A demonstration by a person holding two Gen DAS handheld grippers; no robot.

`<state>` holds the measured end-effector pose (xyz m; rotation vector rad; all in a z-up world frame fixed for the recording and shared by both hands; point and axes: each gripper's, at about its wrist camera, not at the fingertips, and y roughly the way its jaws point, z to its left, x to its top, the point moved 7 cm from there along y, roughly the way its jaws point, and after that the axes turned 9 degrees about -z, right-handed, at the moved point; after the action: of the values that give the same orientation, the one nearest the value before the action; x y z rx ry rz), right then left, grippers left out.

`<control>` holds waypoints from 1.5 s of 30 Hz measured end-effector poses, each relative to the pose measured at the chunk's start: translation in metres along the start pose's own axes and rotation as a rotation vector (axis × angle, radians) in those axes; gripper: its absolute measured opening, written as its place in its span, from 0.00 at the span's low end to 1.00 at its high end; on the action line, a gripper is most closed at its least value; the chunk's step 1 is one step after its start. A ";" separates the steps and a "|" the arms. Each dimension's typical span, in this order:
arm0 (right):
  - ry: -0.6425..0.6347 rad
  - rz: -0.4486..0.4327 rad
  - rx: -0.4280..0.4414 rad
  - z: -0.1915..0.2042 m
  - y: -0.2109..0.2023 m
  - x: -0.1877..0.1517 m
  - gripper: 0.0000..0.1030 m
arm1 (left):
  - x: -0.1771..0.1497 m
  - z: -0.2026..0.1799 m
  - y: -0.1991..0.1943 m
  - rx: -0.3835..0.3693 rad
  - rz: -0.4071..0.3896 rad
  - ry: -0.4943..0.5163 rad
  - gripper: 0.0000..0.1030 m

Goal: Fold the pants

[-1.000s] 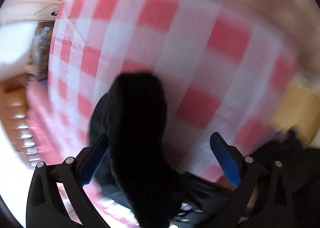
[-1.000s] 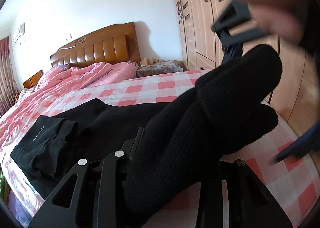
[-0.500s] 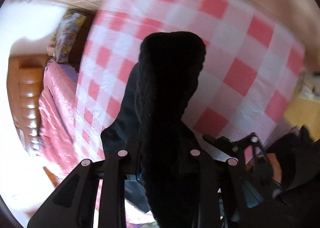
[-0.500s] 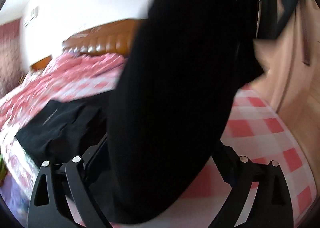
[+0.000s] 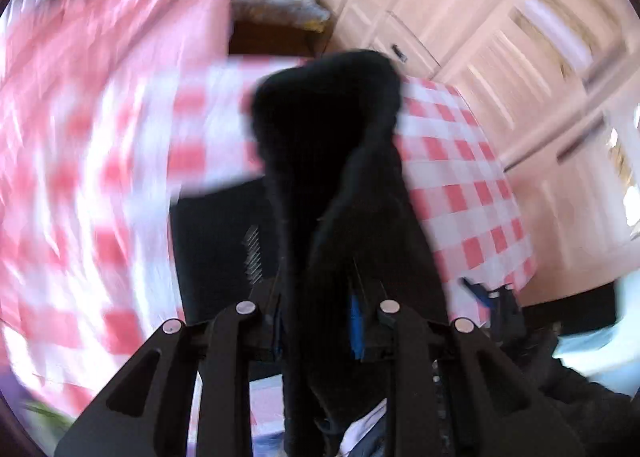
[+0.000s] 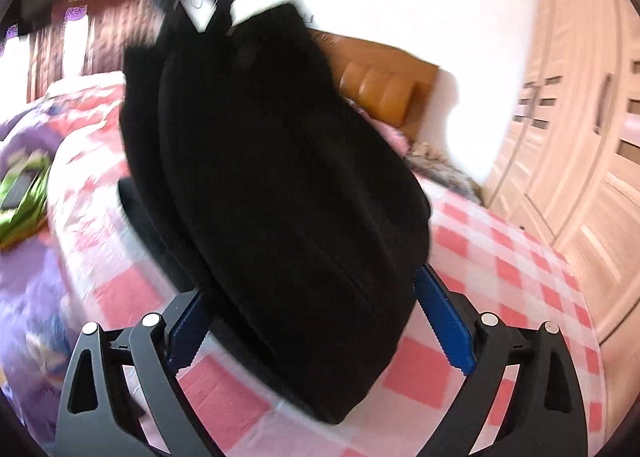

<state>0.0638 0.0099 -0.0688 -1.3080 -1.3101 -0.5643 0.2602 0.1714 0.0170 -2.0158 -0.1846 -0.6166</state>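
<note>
Left wrist view. Heavy motion blur, especially across the left half of the frame. The left gripper [image 5: 318,331] sits at bottom centre, its black arms drawn together with the blue pads pinching a thick fold of the black ribbed-knit pants [image 5: 332,161]. The cloth rises out of the pinch to upper centre and flops over at its top, so it is held off the bed; a judgement: the grip is low on a bunched leg so the length can be carried over for a fold. A flatter dark part of the pants lies left of centre on the pink-and-white checked bedspread [image 5: 460,185]. Pale panelled wardrobe doors [image 5: 520,57] fill the upper right.

Right wrist view. The right gripper [image 6: 316,331] is at the bottom of the frame, its blue-padded fingers [image 6: 442,325] spread wide on either side of the hanging mass of pants. The cloth passes between them; whether it touches either pad I cannot tell. Likely this gripper is placed to take a fresh hold or to guide the fold. The pants fill the centre from upper left down to lower centre: matte black, heavy, in two layered lobes, edges smeared by movement. Behind them, the checked bedspread at right, a brown padded headboard [image 6: 380,85] at upper centre, and a green object [image 6: 22,193] at the left edge.
</note>
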 end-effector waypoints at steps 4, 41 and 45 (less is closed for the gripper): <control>0.051 0.084 0.043 -0.006 0.012 -0.017 0.89 | -0.049 0.074 0.060 -0.113 -0.042 -0.135 0.28; 0.298 0.035 0.370 0.013 0.036 0.000 0.96 | -0.063 -0.003 -0.047 0.016 -0.540 0.004 0.92; 0.289 0.031 0.370 0.017 0.037 0.000 0.96 | -0.058 -0.058 0.000 -0.052 -0.422 0.104 0.96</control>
<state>0.0912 0.0347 -0.0866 -0.9033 -1.0900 -0.4448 0.1898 0.1294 0.0108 -2.0009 -0.5446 -0.9966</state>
